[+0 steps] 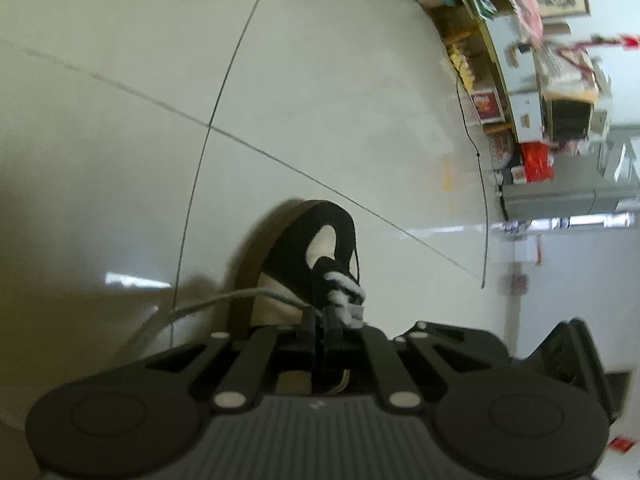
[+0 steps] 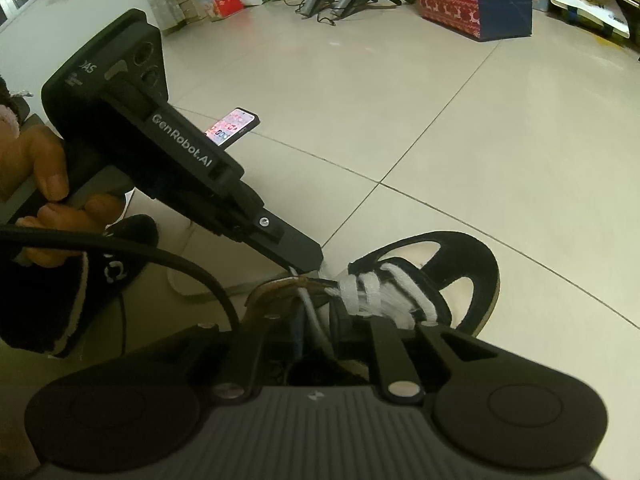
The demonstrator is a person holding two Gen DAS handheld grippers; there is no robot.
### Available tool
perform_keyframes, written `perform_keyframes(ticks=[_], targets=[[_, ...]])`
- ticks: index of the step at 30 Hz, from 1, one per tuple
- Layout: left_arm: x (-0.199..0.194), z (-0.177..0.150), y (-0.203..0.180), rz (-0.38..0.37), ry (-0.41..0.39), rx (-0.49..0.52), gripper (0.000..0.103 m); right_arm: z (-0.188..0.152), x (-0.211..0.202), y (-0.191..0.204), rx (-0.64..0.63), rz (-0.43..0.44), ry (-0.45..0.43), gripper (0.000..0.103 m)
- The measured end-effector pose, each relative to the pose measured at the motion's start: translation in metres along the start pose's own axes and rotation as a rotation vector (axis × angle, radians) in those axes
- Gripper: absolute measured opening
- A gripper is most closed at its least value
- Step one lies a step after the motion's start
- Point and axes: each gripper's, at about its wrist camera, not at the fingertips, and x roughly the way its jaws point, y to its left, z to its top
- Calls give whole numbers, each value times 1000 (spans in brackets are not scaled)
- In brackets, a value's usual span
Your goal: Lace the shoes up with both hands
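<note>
shoe (image 2: 404,280): black-and-white, on tiled floor (image 2: 440,120), long axis running away from both cameras, toe at far end | lace (image 1: 224,300): white, trailing left from the eyelets | left gripper (image 1: 320,322): jaws pinched together on the lace | right gripper (image 2: 336,332): over the shoe's opening, jaw gap hidden, cannot tell

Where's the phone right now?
In the right wrist view the phone lies on the floor tiles, upper left, just behind the left tool's body, beyond the shoe.
</note>
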Motion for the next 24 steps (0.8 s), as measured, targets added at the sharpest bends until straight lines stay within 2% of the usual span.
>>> perform_keyframes(ticks=[1, 4, 6, 9, 11, 13, 16, 24], targets=[[-1, 0, -2, 20, -6, 24, 0, 0, 0, 0, -2, -3, 1, 19], [-5, 5, 4, 81, -17, 48, 0, -1, -2, 0, -4, -11, 1, 19], [-8, 8, 8, 92, -8, 59, 0, -2, -3, 1, 2, -15, -5, 19], [-10, 12, 9, 52, 44, 100, 1, -4, -3, 1, 6, -17, -10, 20], [-10, 15, 11, 2, 57, 81, 3, -4, -4, 1, 7, -17, -12, 20], [-10, 17, 15, -46, 58, 35, 16, -4, -5, 1, 5, -17, -11, 20], [-7, 17, 19, -96, 74, -25, 23, -5, -6, 0, 10, -14, -12, 20], [2, -2, 11, -111, 94, -41, 21, -8, -7, 2, 13, -24, -24, 21]])
